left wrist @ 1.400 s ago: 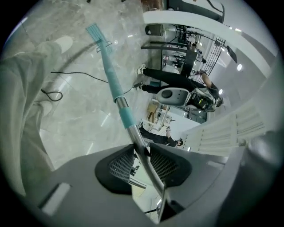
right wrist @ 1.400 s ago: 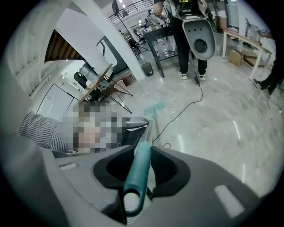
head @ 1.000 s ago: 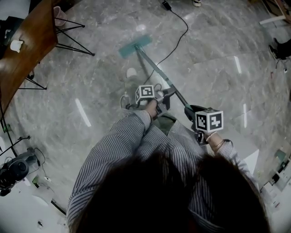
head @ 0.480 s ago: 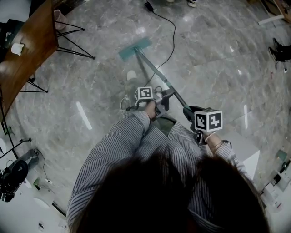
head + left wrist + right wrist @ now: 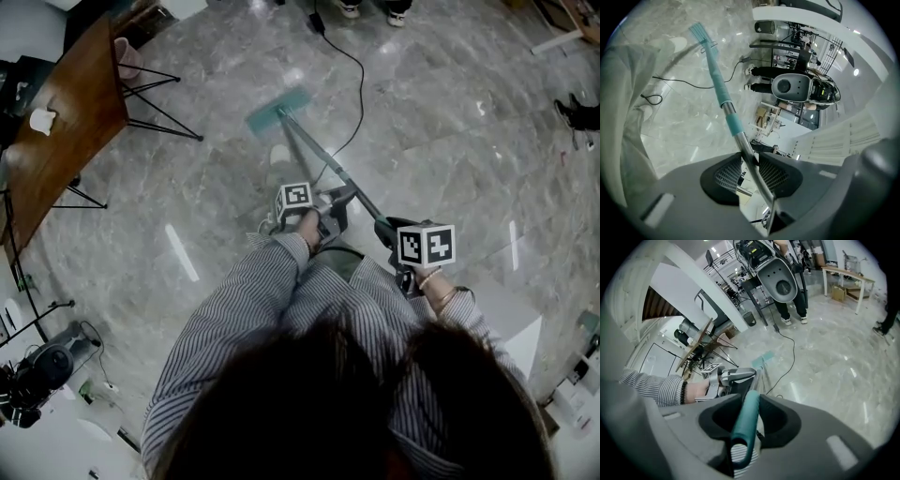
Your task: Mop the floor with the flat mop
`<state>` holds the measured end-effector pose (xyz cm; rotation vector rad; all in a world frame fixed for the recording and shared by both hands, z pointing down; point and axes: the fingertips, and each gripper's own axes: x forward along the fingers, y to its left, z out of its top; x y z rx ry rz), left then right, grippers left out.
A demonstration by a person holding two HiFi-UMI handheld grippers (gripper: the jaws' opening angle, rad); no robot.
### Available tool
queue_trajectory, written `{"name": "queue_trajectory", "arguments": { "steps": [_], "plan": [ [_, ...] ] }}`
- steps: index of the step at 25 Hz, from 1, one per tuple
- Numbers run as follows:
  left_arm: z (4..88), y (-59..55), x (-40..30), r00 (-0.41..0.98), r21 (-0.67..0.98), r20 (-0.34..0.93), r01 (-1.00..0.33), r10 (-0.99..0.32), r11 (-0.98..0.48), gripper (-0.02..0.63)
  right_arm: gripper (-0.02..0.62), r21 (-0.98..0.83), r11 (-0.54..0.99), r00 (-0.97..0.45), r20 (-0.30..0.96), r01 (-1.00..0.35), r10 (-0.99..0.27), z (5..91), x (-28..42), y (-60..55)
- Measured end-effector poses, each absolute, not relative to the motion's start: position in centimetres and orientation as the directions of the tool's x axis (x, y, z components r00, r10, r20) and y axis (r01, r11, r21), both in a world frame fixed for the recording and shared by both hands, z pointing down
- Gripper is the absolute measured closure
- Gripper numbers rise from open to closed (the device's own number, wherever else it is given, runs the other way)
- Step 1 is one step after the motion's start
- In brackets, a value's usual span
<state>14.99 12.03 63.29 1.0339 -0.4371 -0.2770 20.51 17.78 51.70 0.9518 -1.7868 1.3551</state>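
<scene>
L tongs (image 5: 749,163) & R tongs (image 5: 751,405) both pinch flat mop (image 5: 319,153) pole; head view: pole slants up-left, head on floor (image 5: 450,141).

Floor (image 5: 450,141): polished grey veined stone, glossy (light streaks mirrored in it). Pole (image 5: 743,140): bright smooth metal with matt teal bands. Table (image 5: 56,141), upper left: brown wood, soft sheen. Shirt sleeve (image 5: 234,319): striped cloth. Pads (image 5: 727,174): black, ribbed.

Left tongs (image 5: 749,159) clamped, right tongs (image 5: 751,401) clamped
</scene>
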Motion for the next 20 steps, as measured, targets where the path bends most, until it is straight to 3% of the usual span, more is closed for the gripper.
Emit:
{"name": "queue_trajectory", "arguments": {
  "steps": [20],
  "plan": [
    [67.9,-14.3,-5.6,0.814,0.837,0.335,-0.025,-0.474,0.547,0.497,0.476,-0.398,0.255,-0.425,0.904,-0.881,-0.055,57.0,-0.4,-7.4]
  ]
}}
